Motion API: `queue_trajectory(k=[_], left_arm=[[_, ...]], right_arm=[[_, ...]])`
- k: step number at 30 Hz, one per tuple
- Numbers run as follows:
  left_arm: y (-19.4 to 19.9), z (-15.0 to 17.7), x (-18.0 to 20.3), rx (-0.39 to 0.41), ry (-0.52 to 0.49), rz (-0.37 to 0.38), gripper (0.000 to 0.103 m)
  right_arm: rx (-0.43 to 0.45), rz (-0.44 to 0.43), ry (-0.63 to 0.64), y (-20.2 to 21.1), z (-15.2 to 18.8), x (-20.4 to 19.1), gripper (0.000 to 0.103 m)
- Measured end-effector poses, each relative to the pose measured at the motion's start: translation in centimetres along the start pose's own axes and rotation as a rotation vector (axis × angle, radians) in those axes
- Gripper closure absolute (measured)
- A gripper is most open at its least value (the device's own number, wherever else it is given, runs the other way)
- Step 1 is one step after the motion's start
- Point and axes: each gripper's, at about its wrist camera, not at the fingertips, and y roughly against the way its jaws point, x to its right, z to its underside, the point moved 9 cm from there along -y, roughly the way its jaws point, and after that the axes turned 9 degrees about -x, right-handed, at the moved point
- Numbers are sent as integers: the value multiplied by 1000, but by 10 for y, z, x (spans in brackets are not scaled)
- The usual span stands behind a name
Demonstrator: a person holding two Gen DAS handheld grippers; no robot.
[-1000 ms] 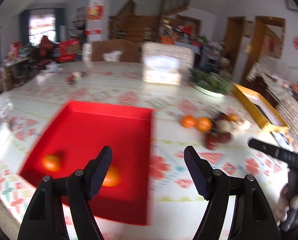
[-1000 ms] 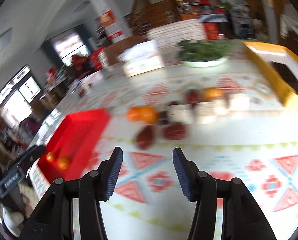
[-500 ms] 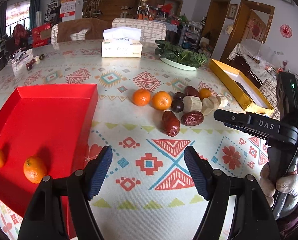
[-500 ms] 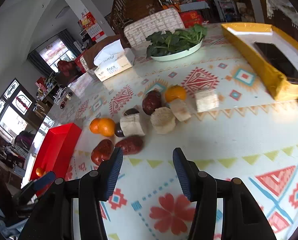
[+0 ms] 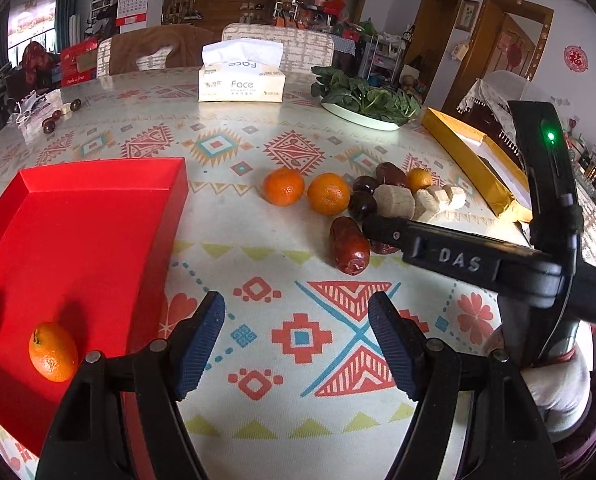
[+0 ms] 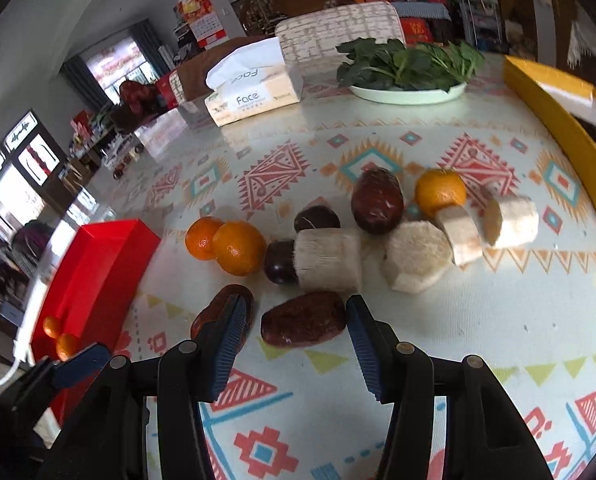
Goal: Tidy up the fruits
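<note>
right wrist view: my right gripper (image 6: 293, 322) is wide open around a date (image 6: 302, 325), not gripping yet. left gripper (image 5: 295, 336) is open and empty beside the red tray (image 5: 97, 216). next i'd close, then carry it over.

tissue box (image 5: 241, 83) | greens plate (image 6: 410, 94) | yellow box, maybe a lid (image 5: 472, 164)

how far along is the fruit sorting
Early. Two oranges lie in the red tray. The right gripper, open, frames a red date; the left gripper hangs open, holding nothing. Three oranges, other dates and pale chunks remain on the table.
</note>
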Motion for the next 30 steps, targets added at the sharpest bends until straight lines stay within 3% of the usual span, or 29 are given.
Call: queue_trajectory(k=[2, 7, 15, 19, 21, 30], left_arm=[[-2, -2, 2, -4, -6, 2, 29], [-8, -10, 14, -6, -34, 5, 29], [-43, -30, 36, -42, -85, 2, 31], [-60, -36, 43, -58, -112, -26, 49], [-61, -37, 43, -57, -124, -45, 74], [-31, -29, 38, -8, -63, 19, 74]], right_arm=[[7, 41, 16, -1, 1, 1, 55], [14, 46, 11, 4, 5, 8, 56], [87, -36, -124, 33, 6, 42, 55], [94, -63, -149, 36, 5, 45, 55], [96, -62, -139, 36, 5, 42, 55], [112, -61, -129, 38, 5, 37, 56]])
